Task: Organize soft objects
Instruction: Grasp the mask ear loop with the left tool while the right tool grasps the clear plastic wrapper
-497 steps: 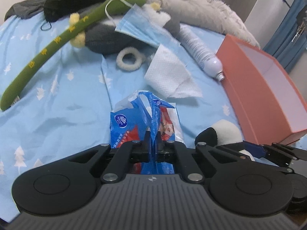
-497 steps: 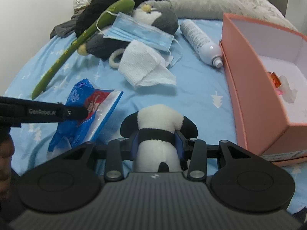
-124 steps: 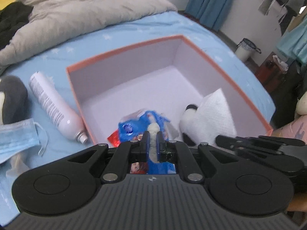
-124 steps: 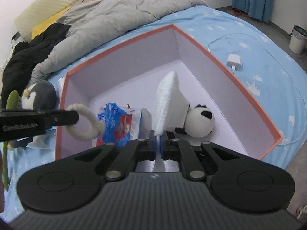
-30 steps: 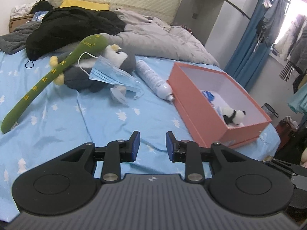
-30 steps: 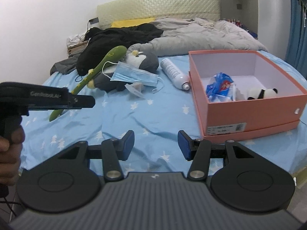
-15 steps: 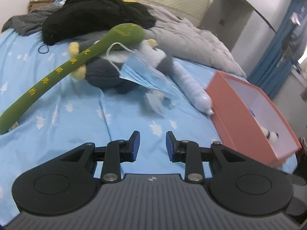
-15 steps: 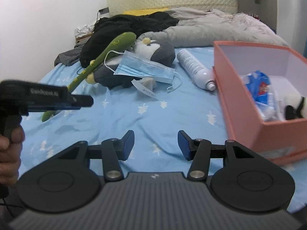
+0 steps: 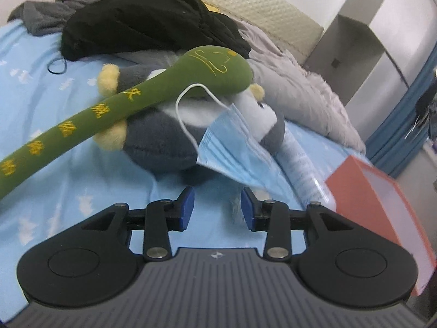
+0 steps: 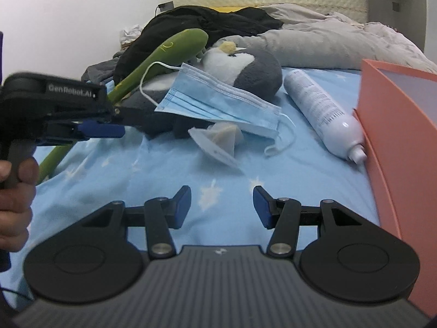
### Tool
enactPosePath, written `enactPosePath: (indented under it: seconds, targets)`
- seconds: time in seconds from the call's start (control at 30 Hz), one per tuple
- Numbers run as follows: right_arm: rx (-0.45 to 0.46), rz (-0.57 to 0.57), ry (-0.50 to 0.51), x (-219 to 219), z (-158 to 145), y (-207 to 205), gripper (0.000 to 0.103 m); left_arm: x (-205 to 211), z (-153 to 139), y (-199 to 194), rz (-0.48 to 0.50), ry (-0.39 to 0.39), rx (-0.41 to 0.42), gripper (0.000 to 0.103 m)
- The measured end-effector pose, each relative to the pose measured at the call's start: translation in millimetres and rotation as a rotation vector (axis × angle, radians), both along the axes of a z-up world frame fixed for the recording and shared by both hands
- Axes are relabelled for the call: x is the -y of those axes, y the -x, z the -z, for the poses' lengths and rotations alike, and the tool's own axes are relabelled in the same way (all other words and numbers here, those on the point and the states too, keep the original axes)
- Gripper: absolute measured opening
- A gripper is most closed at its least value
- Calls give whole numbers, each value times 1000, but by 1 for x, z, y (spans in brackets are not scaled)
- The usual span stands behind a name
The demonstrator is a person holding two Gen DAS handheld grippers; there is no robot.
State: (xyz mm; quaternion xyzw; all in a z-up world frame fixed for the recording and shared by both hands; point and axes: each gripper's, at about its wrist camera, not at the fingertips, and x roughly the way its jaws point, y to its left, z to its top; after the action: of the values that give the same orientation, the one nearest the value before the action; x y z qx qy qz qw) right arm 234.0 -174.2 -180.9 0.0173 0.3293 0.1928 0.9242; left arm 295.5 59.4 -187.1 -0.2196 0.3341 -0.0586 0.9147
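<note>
A grey and white penguin plush [image 9: 161,147] [image 10: 245,65] lies on the blue sheet. Across it rests a long green plush snake [image 9: 131,101] [image 10: 164,54], and a blue face mask [image 9: 235,153] [image 10: 215,101] is draped over its front. A small clear packet [image 10: 218,139] lies just below the mask. My left gripper [image 9: 217,207] points at the penguin's underside from close by; its jaws are opening with nothing between them. In the right wrist view the left gripper [image 10: 109,129] reaches in from the left. My right gripper [image 10: 221,202] hovers open and empty over bare sheet.
A white spray bottle [image 10: 322,112] [image 9: 303,169] lies against the orange box [image 10: 396,136] [image 9: 382,205] at the right. Black clothes [image 9: 142,22] [image 10: 207,22] and a grey duvet [image 10: 341,41] are piled at the back. A hand [image 10: 13,191] holds the left gripper's handle.
Both grippers have moved forward and down toward the penguin pile, which now looms larger. The left jaws stand wider than before. The orange box has slid to the right edge.
</note>
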Motion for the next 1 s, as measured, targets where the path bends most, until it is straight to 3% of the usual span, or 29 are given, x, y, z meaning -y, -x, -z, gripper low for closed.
enactPosePath:
  seconds: [0.13, 0.37, 0.63, 1.0]
  targets:
    - [-13, -29, 19, -13, 10, -26, 59, -3, 13, -26, 4, 59, -13, 47]
    - [-11, -47, 44, -34, 28, -57, 59, -14, 40, -59, -2, 193, -36, 47]
    - [24, -52, 53, -45, 35, -82, 59, -11, 57, -85, 12, 225, -24, 45]
    - [67, -17, 36, -49, 39, -95, 58, -8, 67, -99, 45, 209, 2, 13]
